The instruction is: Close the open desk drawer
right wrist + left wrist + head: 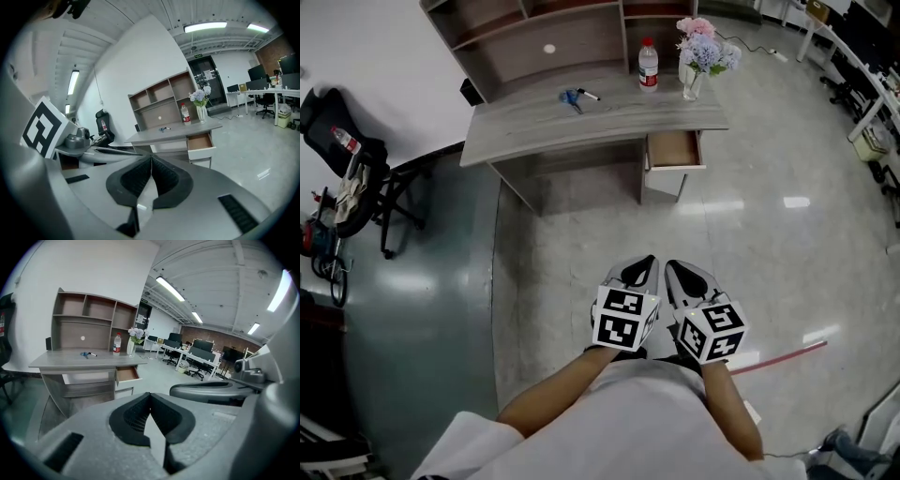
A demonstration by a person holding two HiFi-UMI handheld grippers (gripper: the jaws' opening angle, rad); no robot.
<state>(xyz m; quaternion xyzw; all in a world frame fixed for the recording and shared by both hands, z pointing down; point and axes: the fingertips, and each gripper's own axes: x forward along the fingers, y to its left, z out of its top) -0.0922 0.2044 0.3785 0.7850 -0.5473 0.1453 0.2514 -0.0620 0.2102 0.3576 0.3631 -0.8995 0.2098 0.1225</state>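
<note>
The grey wooden desk point(581, 117) stands some way ahead of me across the tiled floor. Its top right drawer point(674, 150) is pulled out, and its brown inside looks empty. The same drawer point(127, 374) lies past the left gripper's jaws, and the drawer point(200, 142) also shows in the right gripper view. My left gripper point(647, 262) and right gripper point(669, 268) are held side by side close to my body, far short of the desk. Both point toward it. Each gripper's jaws are shut with nothing between them.
On the desktop are a water bottle point(648, 64), a vase of flowers point(694, 80) and blue scissors with a pen point(575, 97). A shelf unit point(534, 33) stands at the desk's back. A black chair point(356, 173) is at the left, and a red strip point(780, 356) lies on the floor.
</note>
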